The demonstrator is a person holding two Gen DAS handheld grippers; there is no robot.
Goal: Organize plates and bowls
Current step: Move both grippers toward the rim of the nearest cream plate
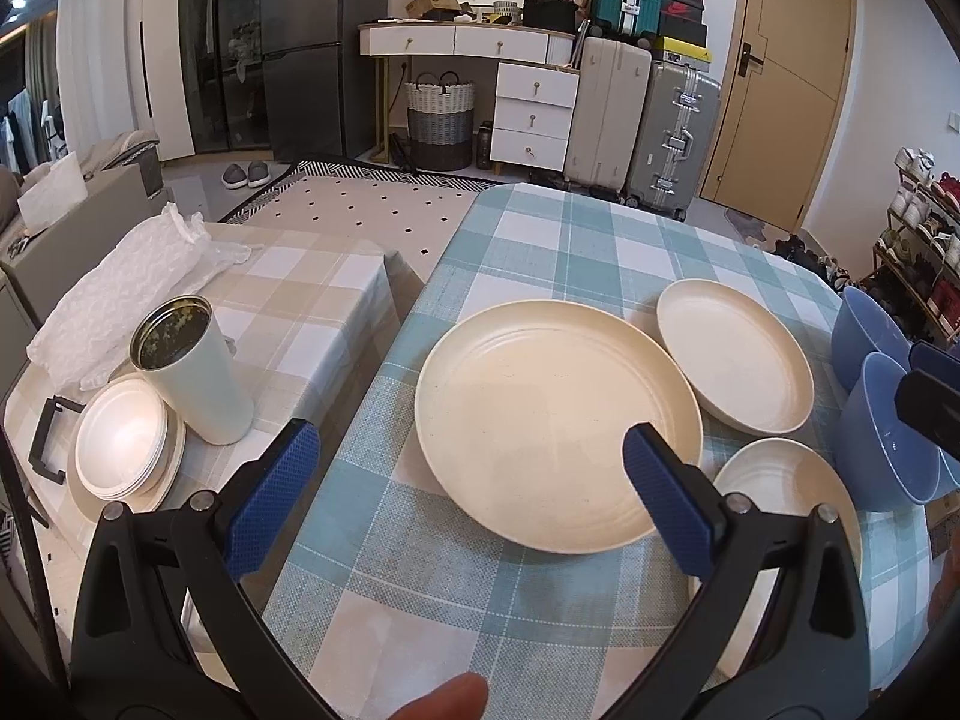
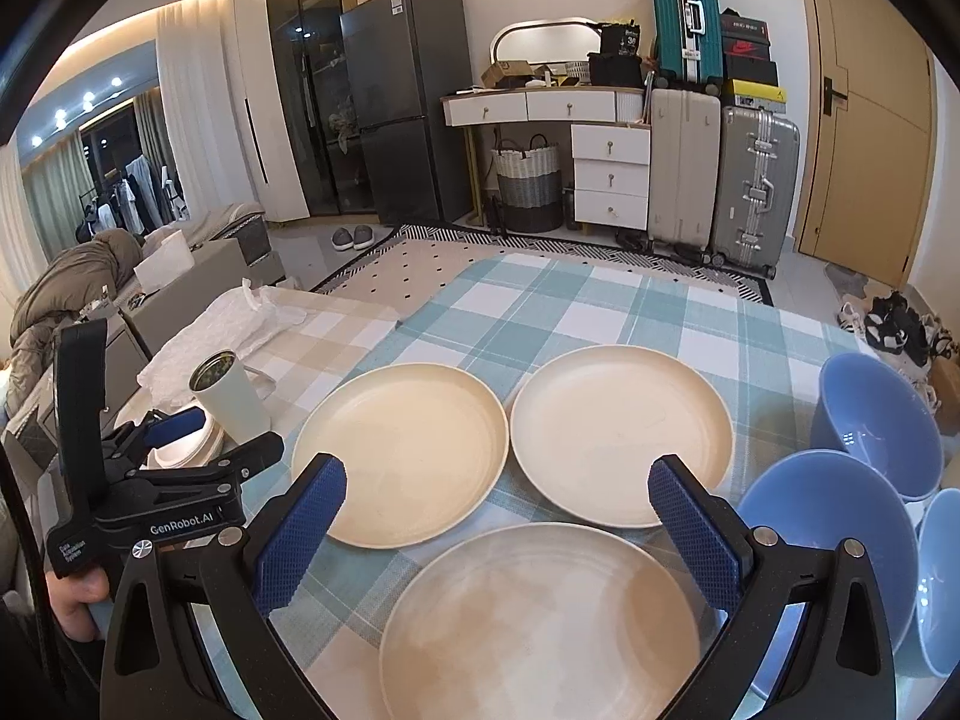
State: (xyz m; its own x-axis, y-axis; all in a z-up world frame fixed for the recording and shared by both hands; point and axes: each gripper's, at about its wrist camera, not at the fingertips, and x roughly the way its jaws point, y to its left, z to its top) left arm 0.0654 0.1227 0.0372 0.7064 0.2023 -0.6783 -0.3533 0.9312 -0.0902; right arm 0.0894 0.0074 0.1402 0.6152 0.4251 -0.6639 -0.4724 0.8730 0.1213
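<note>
Plates, three of them cream, lie flat on the blue-checked table (image 2: 600,306): the left plate (image 2: 401,455), the far plate (image 2: 621,433) and the near plate (image 2: 540,630), close together but not overlapping. The left gripper (image 1: 471,462) hovers low over the left plate's near rim, its blue pads (image 1: 273,492) spread wide and holding nothing; a fingertip (image 1: 447,702) shows at the bottom edge. The right gripper (image 2: 497,531) hangs above the near plate, its tongs likewise wide apart and empty. Only the right view shows the left gripper from the side, with a hand (image 2: 78,597) under its handle, and three blue bowls (image 2: 840,534) crowded at the table's right edge (the left view catches just two). The left view shows better the beige side table (image 1: 312,300), a gap apart from the main one, carrying a stack of white dishes (image 1: 123,447), a tumbler (image 1: 192,369) touching that stack, and bubble wrap (image 1: 126,282). The far half of the blue cloth is bare.
</note>
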